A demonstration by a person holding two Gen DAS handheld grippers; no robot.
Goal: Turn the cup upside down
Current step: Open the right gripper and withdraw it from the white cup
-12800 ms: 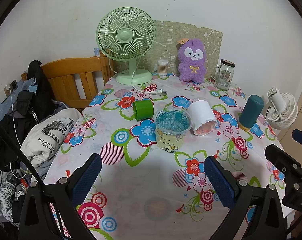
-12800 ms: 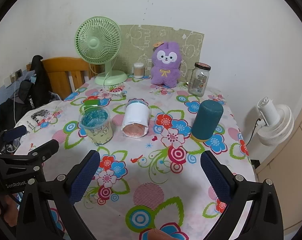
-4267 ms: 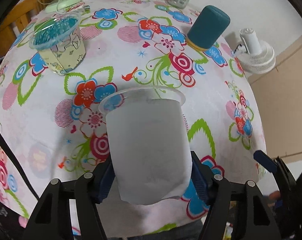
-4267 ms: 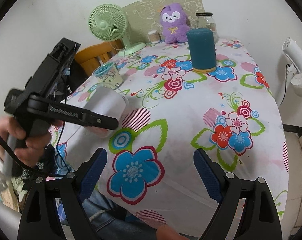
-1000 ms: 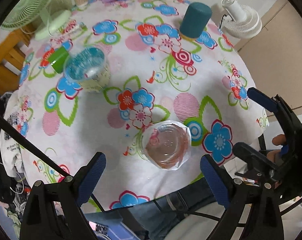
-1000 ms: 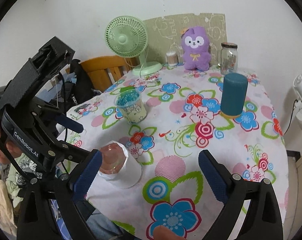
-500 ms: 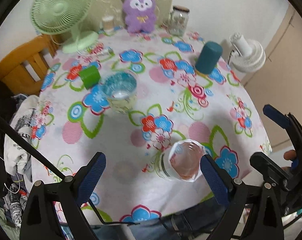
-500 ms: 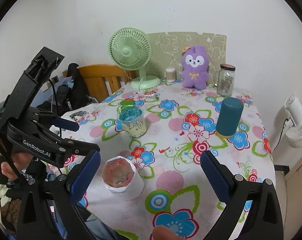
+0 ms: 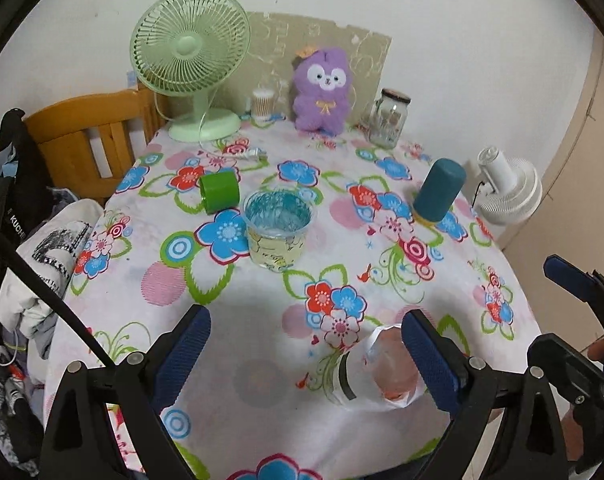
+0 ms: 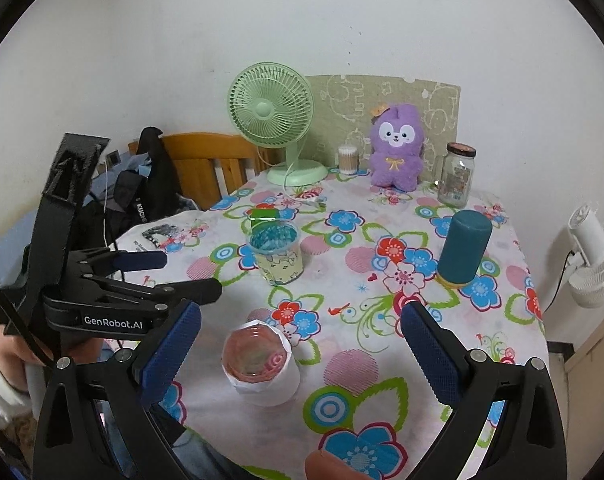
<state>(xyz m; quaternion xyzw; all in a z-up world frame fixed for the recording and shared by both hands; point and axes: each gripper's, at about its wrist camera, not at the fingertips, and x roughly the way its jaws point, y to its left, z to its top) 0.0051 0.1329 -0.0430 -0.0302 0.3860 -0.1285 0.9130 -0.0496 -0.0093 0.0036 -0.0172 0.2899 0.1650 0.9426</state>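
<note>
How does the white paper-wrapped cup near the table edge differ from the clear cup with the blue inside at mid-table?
The white paper-wrapped cup stands rim-down with its pinkish base up; the clear cup with the blue inside stands rim-up. The first has an opaque white wrap, the second see-through printed walls. The first sits at the near edge of the table, the second further in. Both stand free, no gripper touching.

Both views look from above the near edge of the table [image 9: 262, 392] toward the far wall, tilted a little downward. The left wrist view sits close over the cloth; the right wrist view sits higher and further back, slightly to the right. Both share the green fan [image 9: 190, 44] [image 10: 270, 106], the purple toy [image 9: 321, 90] [image 10: 397, 146] and the white cup [image 9: 377, 376] [image 10: 262, 364].
</note>
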